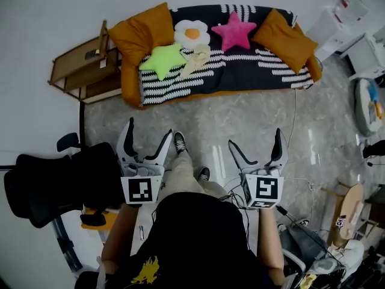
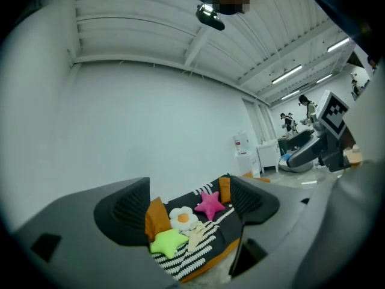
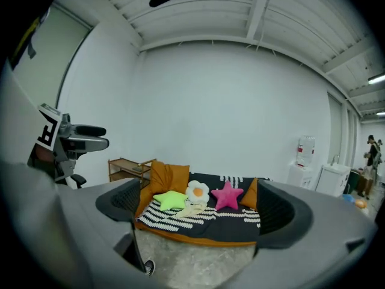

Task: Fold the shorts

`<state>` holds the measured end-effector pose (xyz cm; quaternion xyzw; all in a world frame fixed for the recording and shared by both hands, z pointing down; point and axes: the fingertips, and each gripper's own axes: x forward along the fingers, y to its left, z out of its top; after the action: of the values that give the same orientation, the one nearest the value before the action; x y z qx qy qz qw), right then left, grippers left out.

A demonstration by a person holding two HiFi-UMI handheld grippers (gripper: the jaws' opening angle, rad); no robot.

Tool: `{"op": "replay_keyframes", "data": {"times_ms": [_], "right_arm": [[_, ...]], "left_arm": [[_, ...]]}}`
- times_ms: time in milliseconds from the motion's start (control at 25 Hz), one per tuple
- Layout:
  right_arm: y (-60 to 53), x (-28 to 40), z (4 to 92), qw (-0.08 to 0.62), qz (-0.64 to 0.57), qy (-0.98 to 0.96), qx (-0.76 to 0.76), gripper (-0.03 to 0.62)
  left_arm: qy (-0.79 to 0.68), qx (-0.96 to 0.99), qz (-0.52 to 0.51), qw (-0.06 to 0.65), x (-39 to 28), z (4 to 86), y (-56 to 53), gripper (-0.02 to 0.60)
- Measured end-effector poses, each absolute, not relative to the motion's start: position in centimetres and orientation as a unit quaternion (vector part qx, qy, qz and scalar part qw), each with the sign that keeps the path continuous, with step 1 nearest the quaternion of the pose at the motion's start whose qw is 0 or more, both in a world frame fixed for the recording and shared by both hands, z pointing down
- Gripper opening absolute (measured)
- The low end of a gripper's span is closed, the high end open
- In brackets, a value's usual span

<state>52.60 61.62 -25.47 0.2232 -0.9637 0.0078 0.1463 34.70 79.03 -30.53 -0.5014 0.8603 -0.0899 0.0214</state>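
Note:
The shorts (image 1: 197, 58) are a small cream cloth lying crumpled on the black-and-white striped sofa (image 1: 240, 71), between a green star pillow and a fried-egg pillow. They also show far ahead in the left gripper view as the shorts (image 2: 195, 236) and in the right gripper view as the shorts (image 3: 191, 209). My left gripper (image 1: 148, 131) is held in front of my body, well short of the sofa, open and empty. My right gripper (image 1: 255, 138) is beside it, also open with nothing between its fingers. Both point toward the sofa.
On the sofa lie orange cushions (image 1: 138, 32), a green star pillow (image 1: 162, 59), an egg pillow (image 1: 192, 34) and a pink star pillow (image 1: 233, 31). A wooden shelf (image 1: 78, 65) stands left of it. A black office chair (image 1: 54, 182) is at my left; cables (image 1: 295, 188) and clutter lie right.

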Motion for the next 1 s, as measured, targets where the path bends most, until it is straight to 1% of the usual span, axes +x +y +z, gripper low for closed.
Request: {"op": "replay_keyframes", "data": {"times_ms": [240,360,480,680,1000], "right_arm": [[60.2,45.7,-22.9,0.168,0.013,-0.962,0.215,0.6],[59.5,40.5,-22.6,0.179,0.006,-0.963,0.202,0.6],[58.7,34.5,-23.2,0.183,0.007,-0.963,0.197,0.598],[54.7,25.8,-25.5,0.18,-0.008,-0.961,0.209,0.598],[50.6,16.3,-25.2,0.201,-0.021,-0.954,0.221,0.598]], "left_arm": [[0.876,-0.476,-0.076,0.002,27.2,-28.9,79.0,0.407],[0.875,-0.478,-0.069,-0.007,22.1,-28.2,78.2,0.407],[0.874,-0.482,-0.051,0.003,16.2,-28.5,77.2,0.405],[0.867,-0.497,-0.042,0.006,7.7,-29.3,72.9,0.405],[0.831,-0.553,-0.056,0.013,-1.3,-27.6,65.6,0.405]]}}
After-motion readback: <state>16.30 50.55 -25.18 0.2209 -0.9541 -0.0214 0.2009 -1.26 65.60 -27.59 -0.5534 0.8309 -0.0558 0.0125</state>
